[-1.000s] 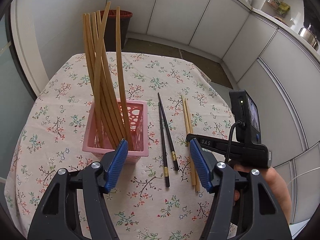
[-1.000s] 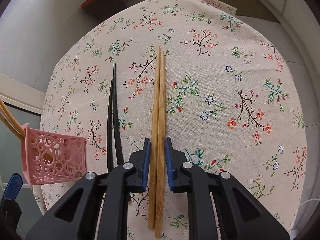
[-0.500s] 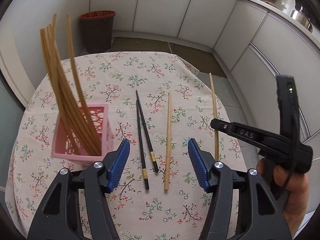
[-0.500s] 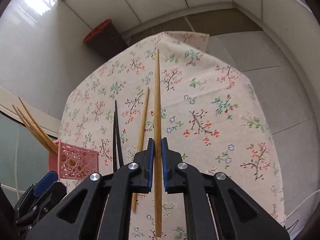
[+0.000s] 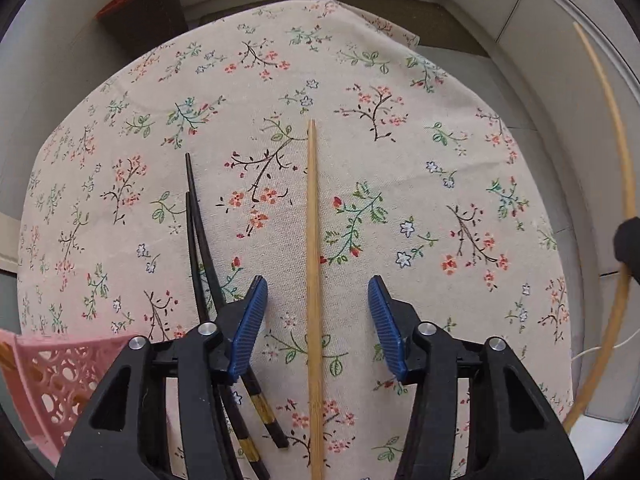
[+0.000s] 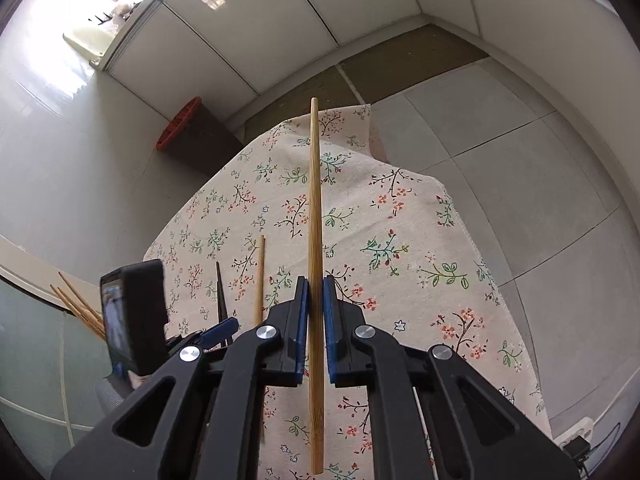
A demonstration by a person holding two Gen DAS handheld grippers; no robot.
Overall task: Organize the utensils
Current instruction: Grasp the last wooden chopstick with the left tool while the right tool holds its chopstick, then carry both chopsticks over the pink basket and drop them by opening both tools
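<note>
My left gripper (image 5: 316,308) is open, its jaws astride a bamboo chopstick (image 5: 313,264) that lies on the floral tablecloth (image 5: 400,160). Two black chopsticks (image 5: 199,236) lie just left of it, partly under the left finger. The pink basket (image 5: 48,376) shows at the lower left corner. My right gripper (image 6: 315,312) is shut on a second bamboo chopstick (image 6: 315,208), held up in the air above the table; it also shows at the right edge of the left wrist view (image 5: 624,168). The lying chopstick (image 6: 260,276) and the left gripper (image 6: 218,330) show in the right wrist view.
A dark bin with a red rim (image 5: 148,8) stands on the floor beyond the table's far left. White cabinets (image 6: 240,40) line the walls. Several bamboo chopsticks (image 6: 76,308) stick out of the basket at the left in the right wrist view.
My left gripper has moved right from the basket and down over the lying bamboo chopstick. My right gripper has lifted its chopstick higher off the table.
</note>
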